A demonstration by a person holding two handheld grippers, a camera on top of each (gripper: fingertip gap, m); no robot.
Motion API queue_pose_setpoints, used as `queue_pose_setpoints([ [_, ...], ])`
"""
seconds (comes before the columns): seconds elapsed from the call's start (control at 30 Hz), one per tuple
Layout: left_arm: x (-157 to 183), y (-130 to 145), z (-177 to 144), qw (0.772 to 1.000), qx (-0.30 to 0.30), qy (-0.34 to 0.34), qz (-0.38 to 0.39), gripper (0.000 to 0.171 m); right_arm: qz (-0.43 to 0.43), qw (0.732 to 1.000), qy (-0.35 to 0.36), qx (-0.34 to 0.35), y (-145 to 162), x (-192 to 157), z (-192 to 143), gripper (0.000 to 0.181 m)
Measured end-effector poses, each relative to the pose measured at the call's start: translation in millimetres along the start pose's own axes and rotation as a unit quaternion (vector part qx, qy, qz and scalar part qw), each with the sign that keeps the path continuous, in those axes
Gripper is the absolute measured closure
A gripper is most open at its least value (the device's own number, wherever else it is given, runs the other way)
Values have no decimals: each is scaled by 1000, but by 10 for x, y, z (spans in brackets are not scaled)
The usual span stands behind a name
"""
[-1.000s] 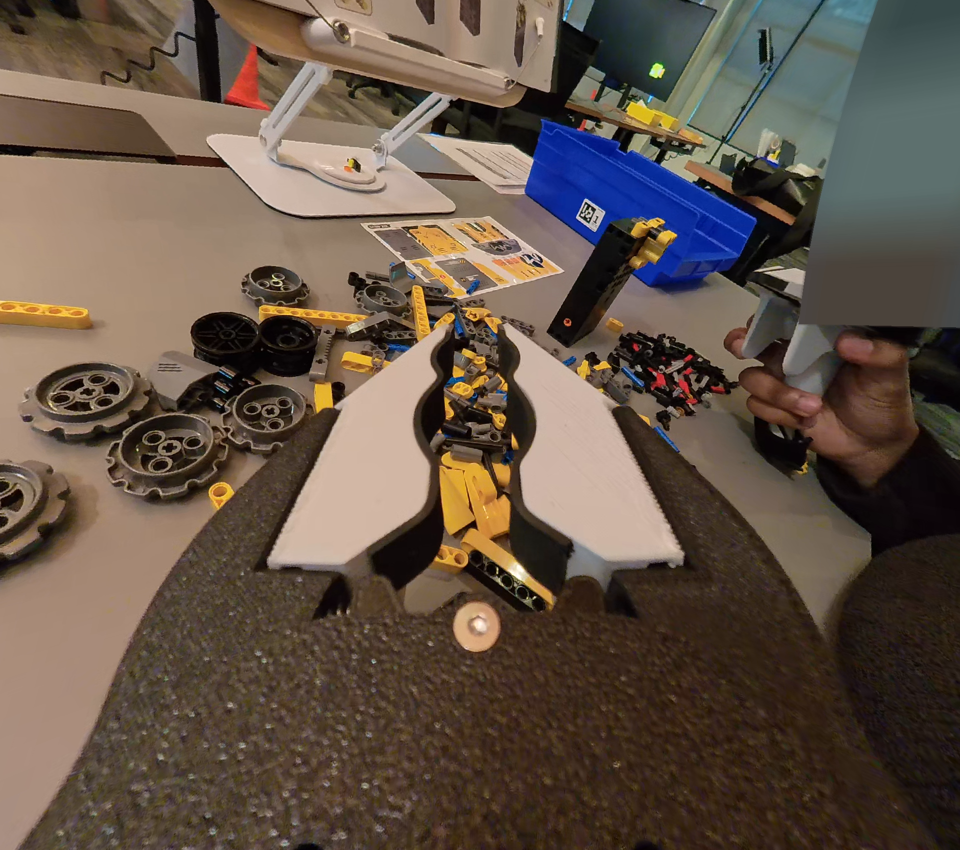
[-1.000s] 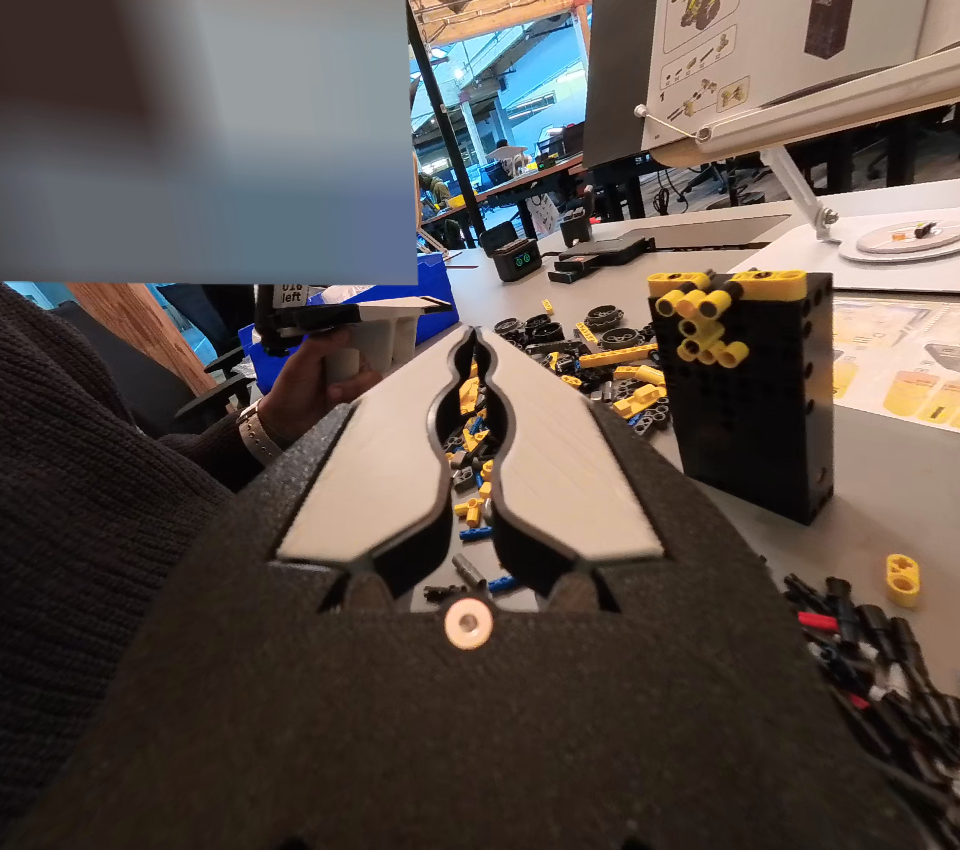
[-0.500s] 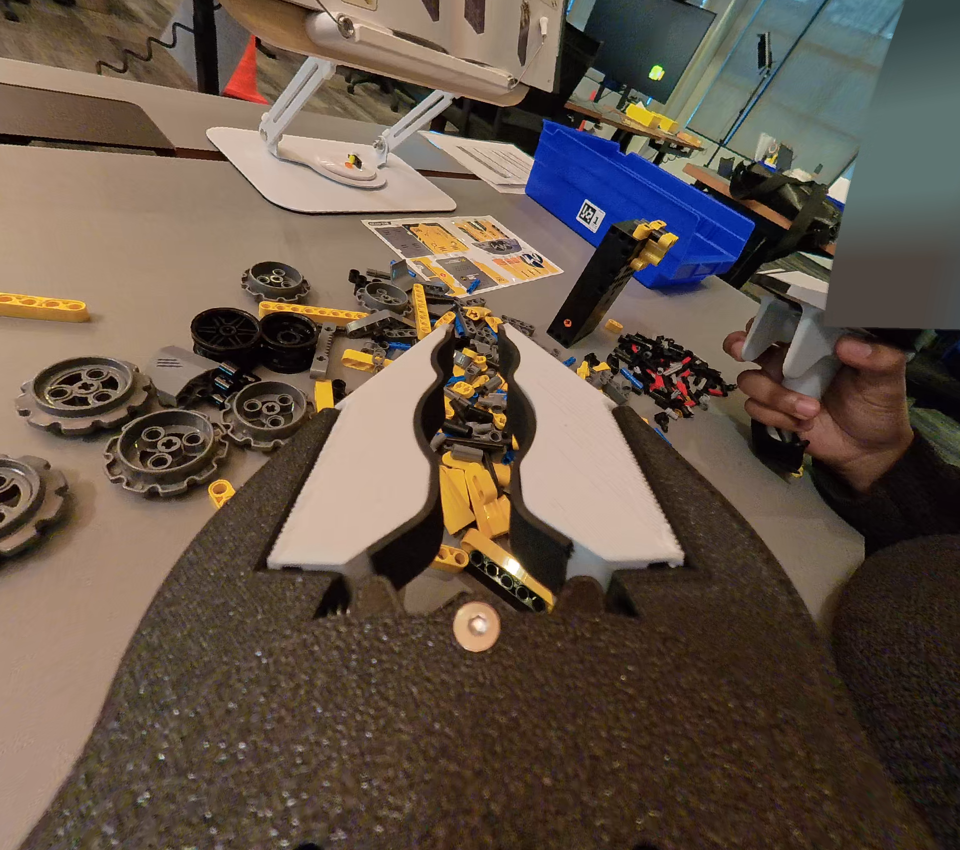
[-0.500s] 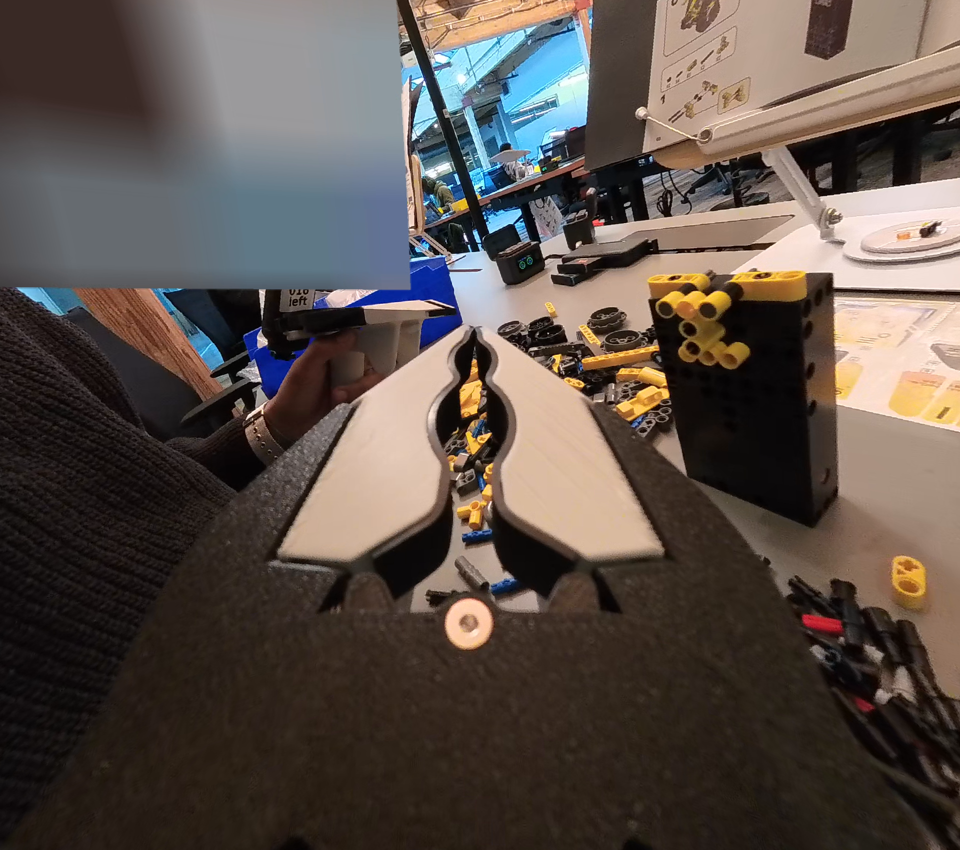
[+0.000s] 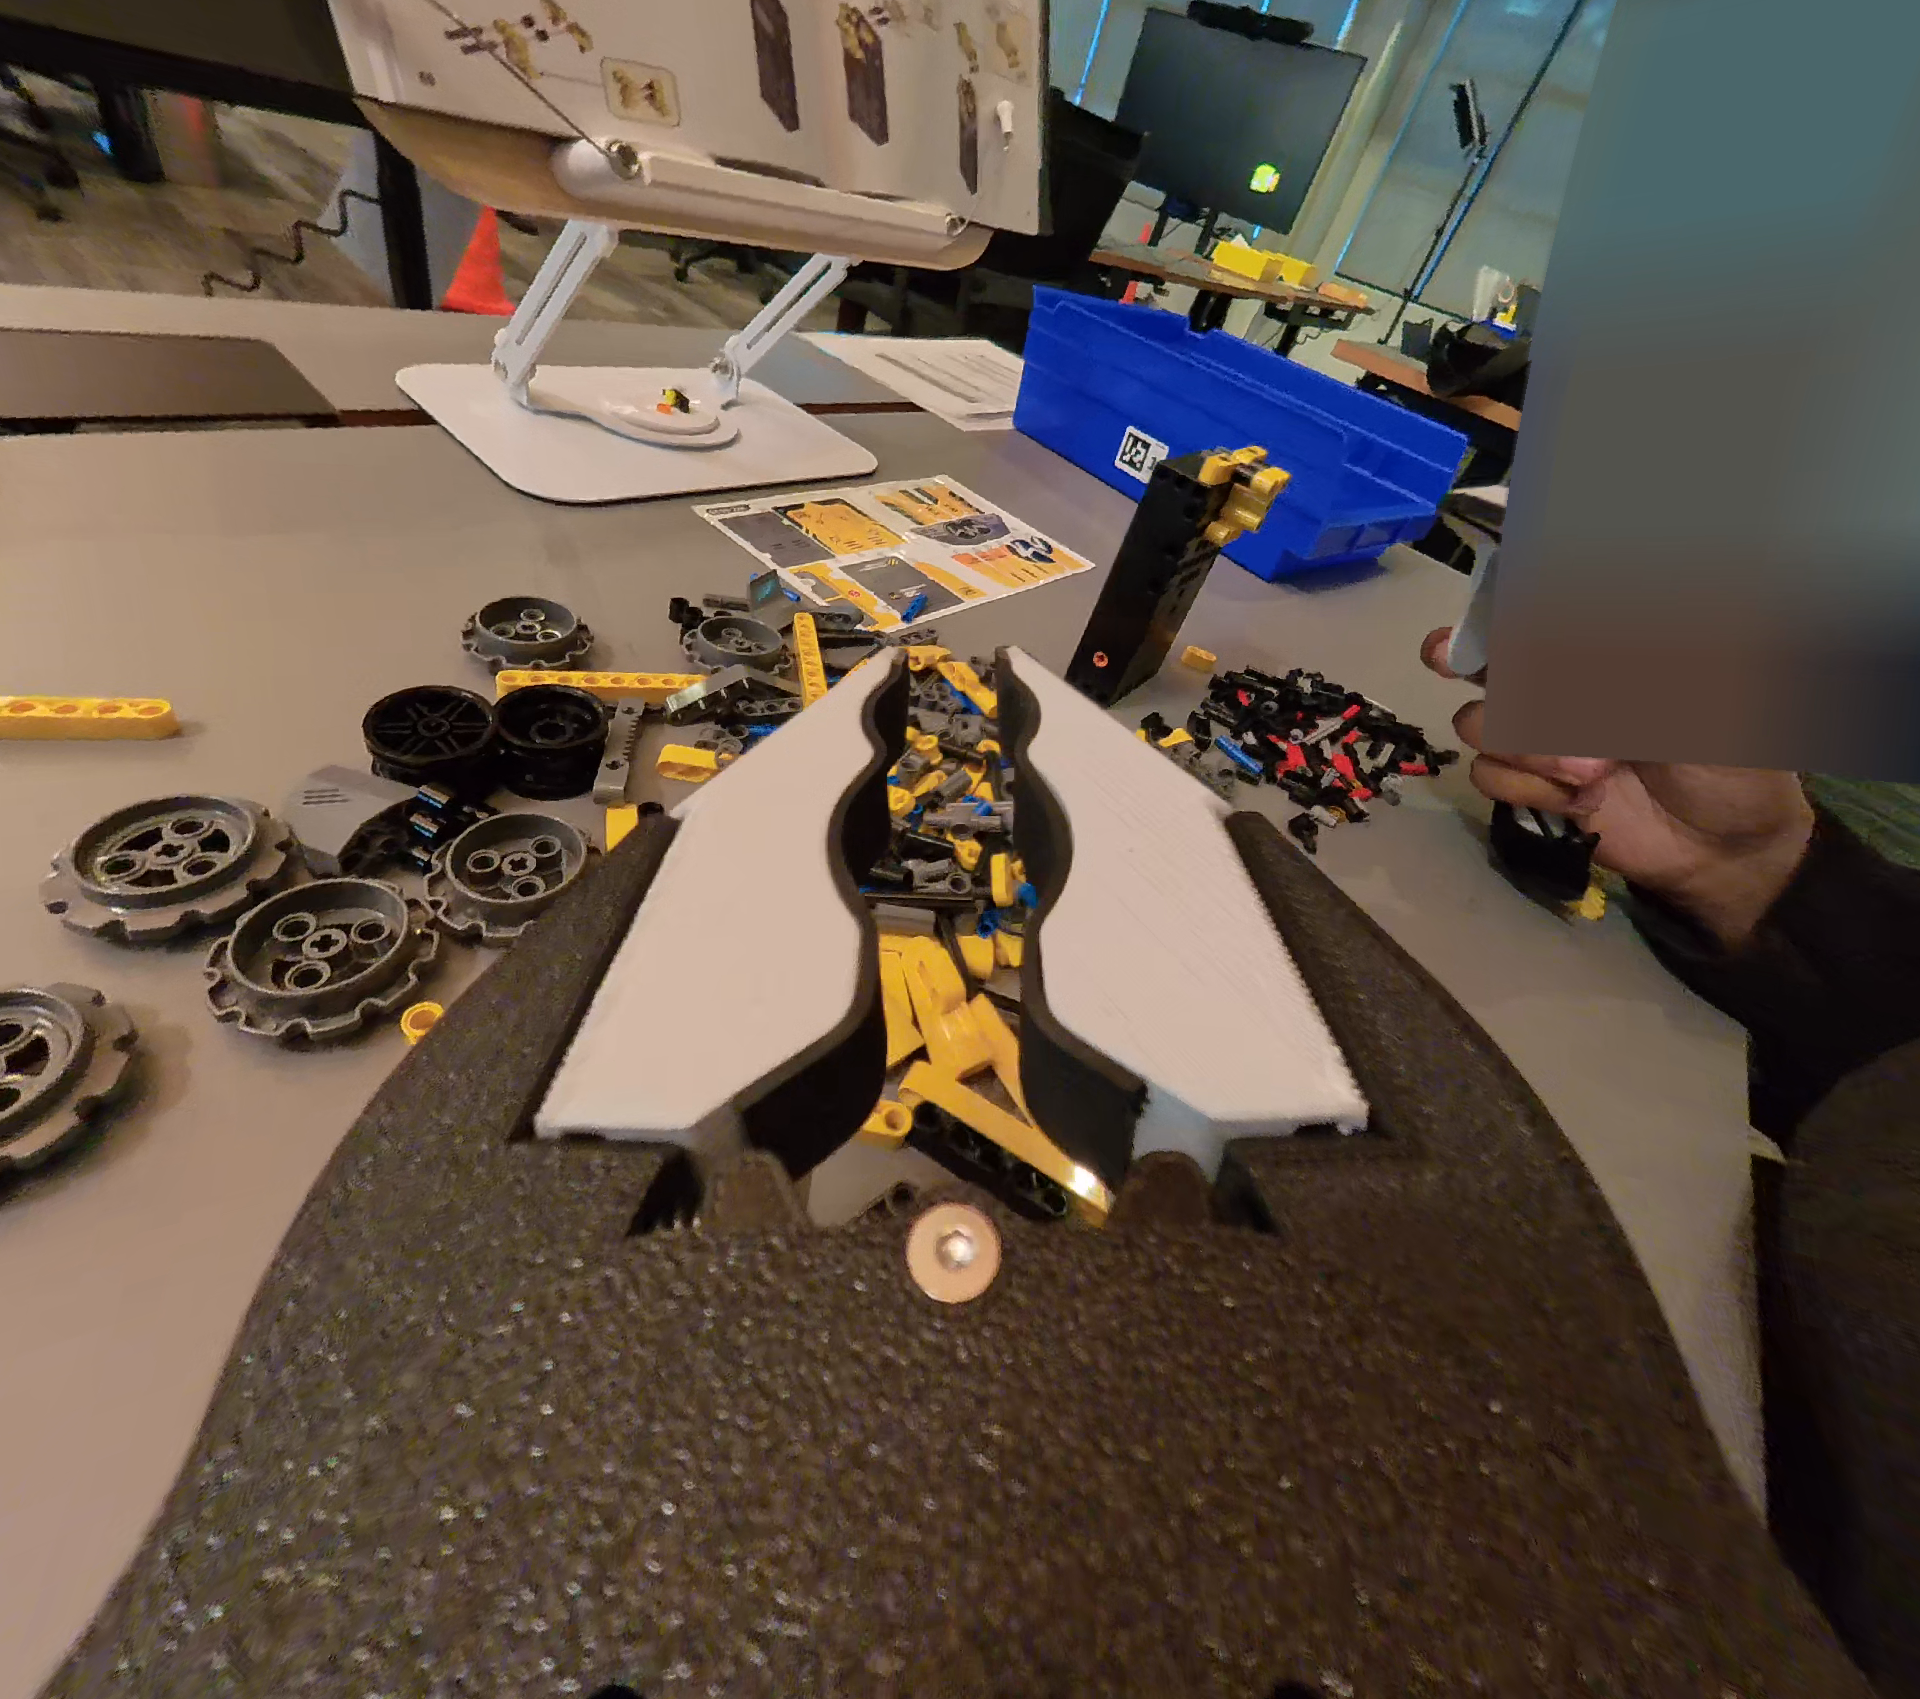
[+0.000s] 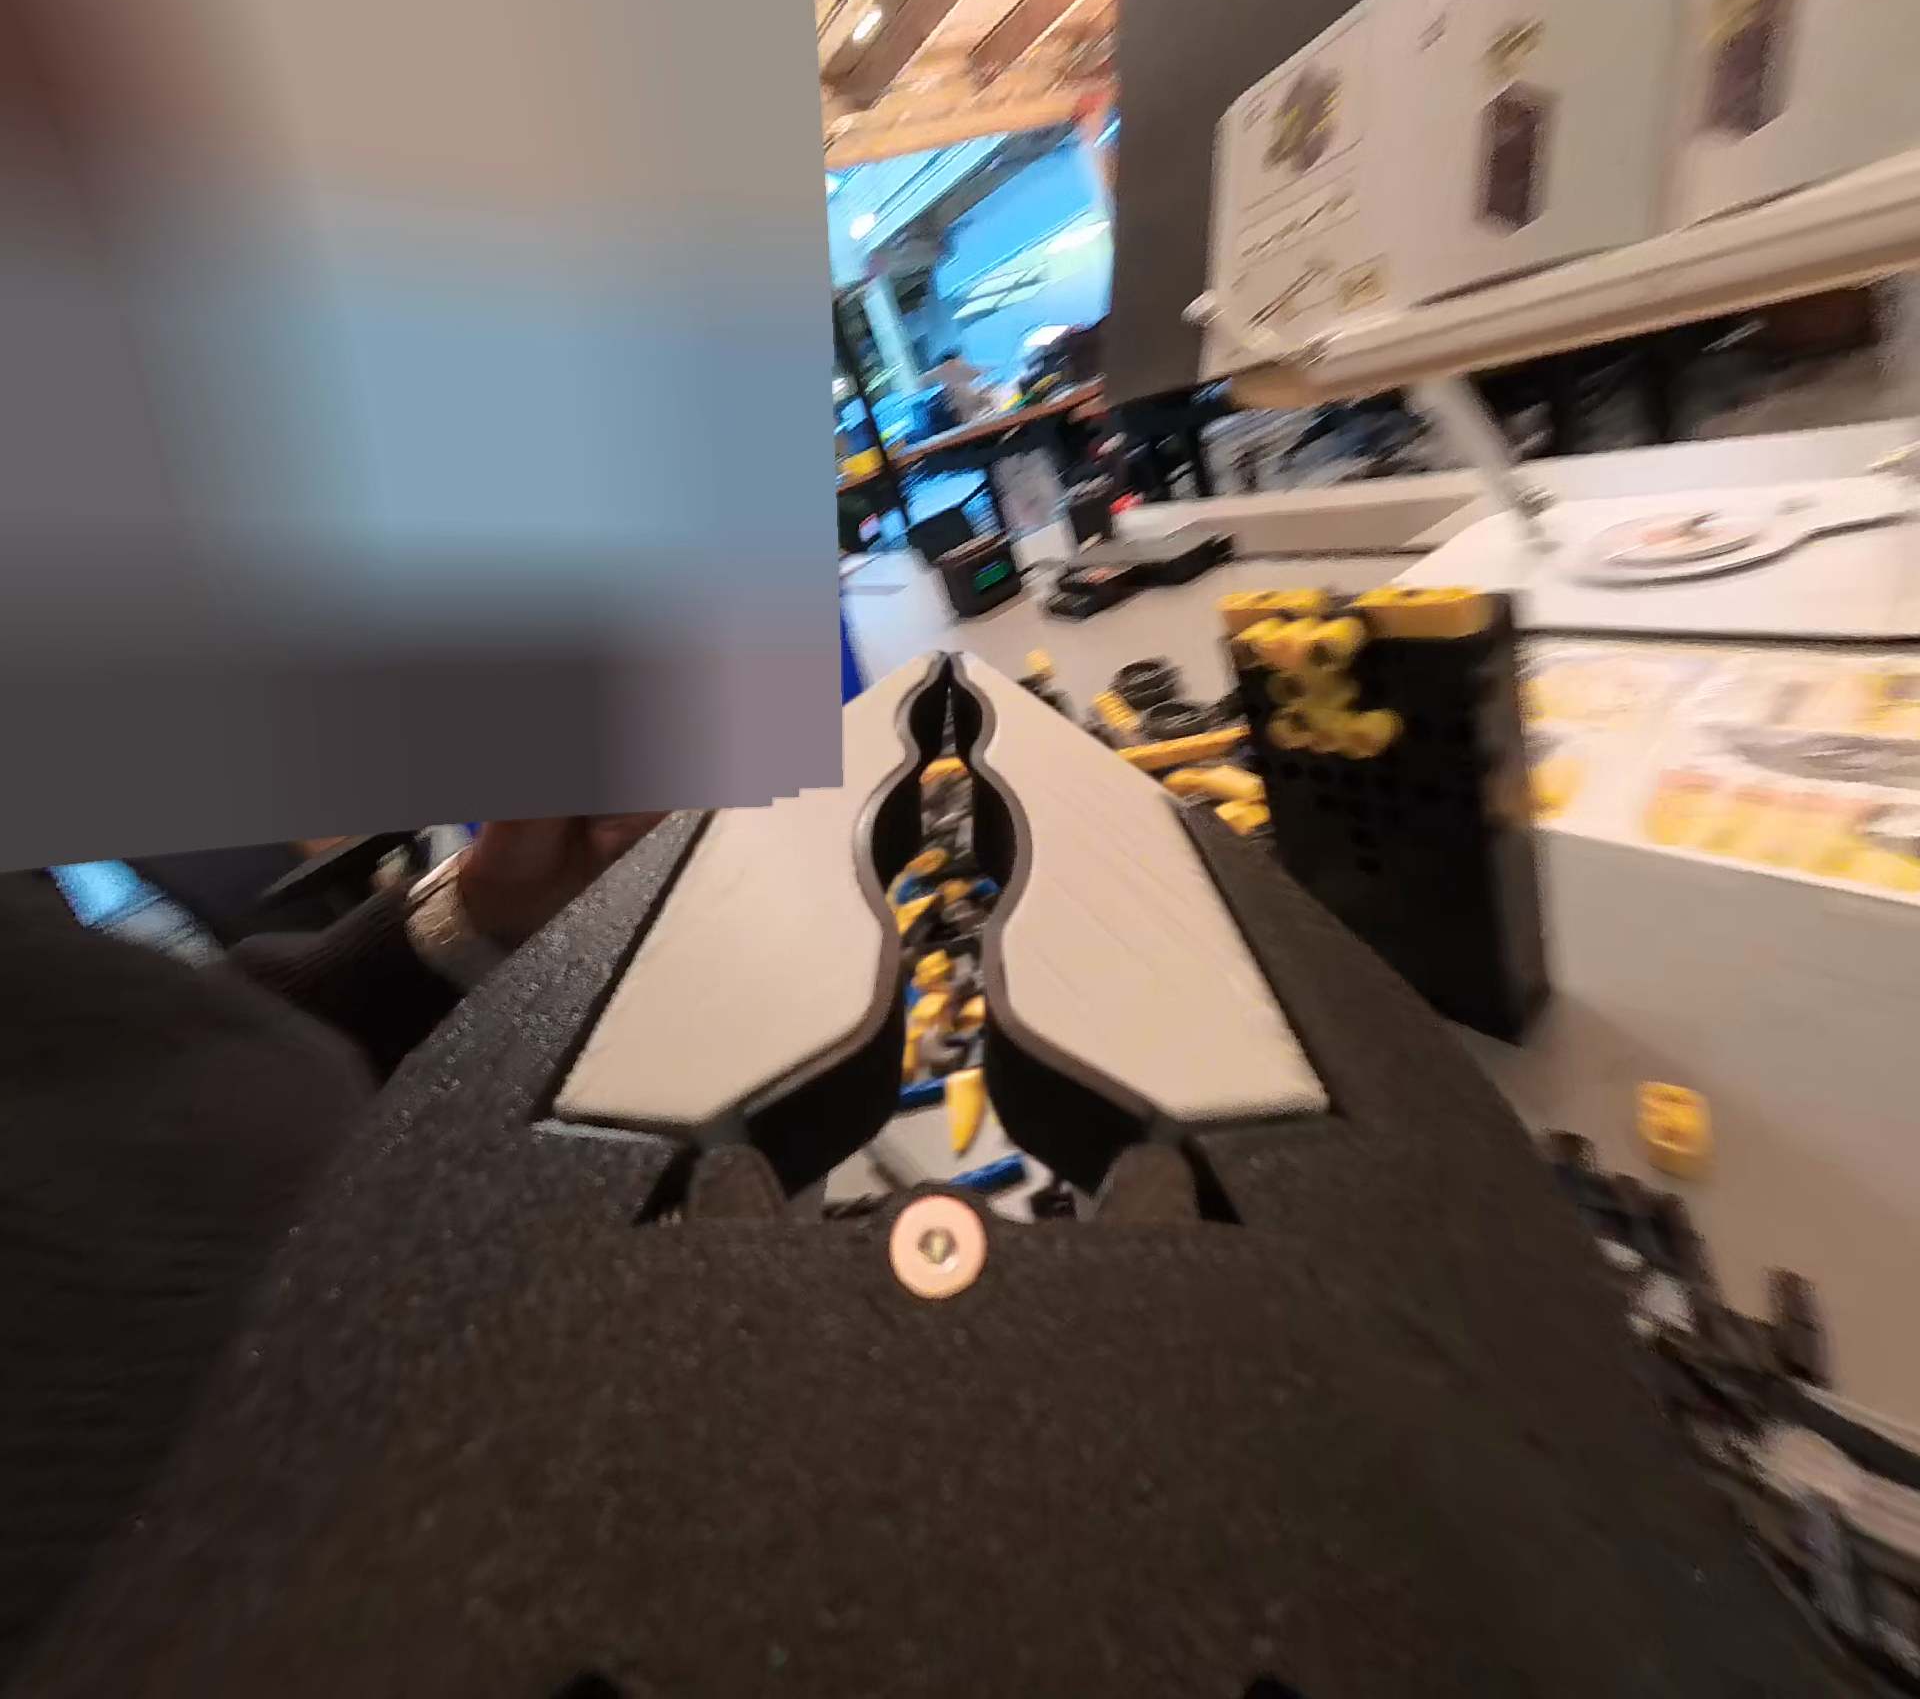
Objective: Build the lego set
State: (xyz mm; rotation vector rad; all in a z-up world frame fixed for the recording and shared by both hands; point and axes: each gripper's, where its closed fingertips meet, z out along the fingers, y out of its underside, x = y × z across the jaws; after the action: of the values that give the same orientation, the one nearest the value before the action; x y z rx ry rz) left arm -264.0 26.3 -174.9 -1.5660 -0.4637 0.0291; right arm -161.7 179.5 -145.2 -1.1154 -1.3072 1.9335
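Note:
My left gripper point(image 5: 948, 662) is slightly open and empty, hovering low over a pile of small yellow, grey and blue building pieces point(image 5: 951, 818). A black block assembly with yellow connectors on top point(image 5: 1153, 579) stands just beyond it to the right. My right gripper point(image 6: 948, 662) is shut with its tips touching and empty. It is above the same pile point(image 6: 940, 922), with the black block point(image 6: 1382, 818) close on its right. The right wrist view is motion-blurred. A hand point(image 5: 1642, 818) holding the right gripper's handle shows at the right of the left wrist view.
Grey sprocket wheels point(image 5: 312, 958), black tyres point(image 5: 483, 730) and a yellow beam point(image 5: 83, 714) lie left. A heap of black and red pins point(image 5: 1299, 745) lies right. Behind are a leaflet point(image 5: 894, 548), a blue bin point(image 5: 1247, 444) and a white book stand point(image 5: 634, 444) holding an open booklet. The left gripper's tips are roughly 20 cm from the right gripper's. Measured from the fingertips, the black block point(image 6: 1382, 818) is 10 cm or so from the right gripper and 20 cm from the left.
The right gripper has moved forward over the pile and is moving fast, so its view is blurred. The left gripper has tilted up a little; its finger gap is unchanged.

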Motion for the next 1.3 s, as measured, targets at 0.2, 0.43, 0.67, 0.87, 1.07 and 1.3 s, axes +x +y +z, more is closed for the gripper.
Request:
queue_pose_setpoints([
  [0.2, 9, 13, 11, 1000, -4, 2, 2, 156, 20, 999, 14, 43, -147, 84, -105, 181],
  [0.43, 11, 15, 13, 1000, -5, -1, 6, 156, -5, 999, 25, 39, -123, 61, -146, 181],
  [0.67, 32, 43, 38, 1000, -15, 2, 13, 156, 28, 999, 18, 41, -101, 83, -161, 181],
  [0.87, 22, 43, 38, 1000, -16, 5, 4, 156, 29, 999, 16, 35, -78, 77, -146, 181],
  [1.07, 68, 73, 60, 999, -26, 3, 26, 156, 27, 999, 15, 31, -64, 71, -132, 181],
  [1.3, 807, 201, 239, 991, -98, 92, 14, 156, 27, 999, 20, 36, -84, 95, -140, 181],
])
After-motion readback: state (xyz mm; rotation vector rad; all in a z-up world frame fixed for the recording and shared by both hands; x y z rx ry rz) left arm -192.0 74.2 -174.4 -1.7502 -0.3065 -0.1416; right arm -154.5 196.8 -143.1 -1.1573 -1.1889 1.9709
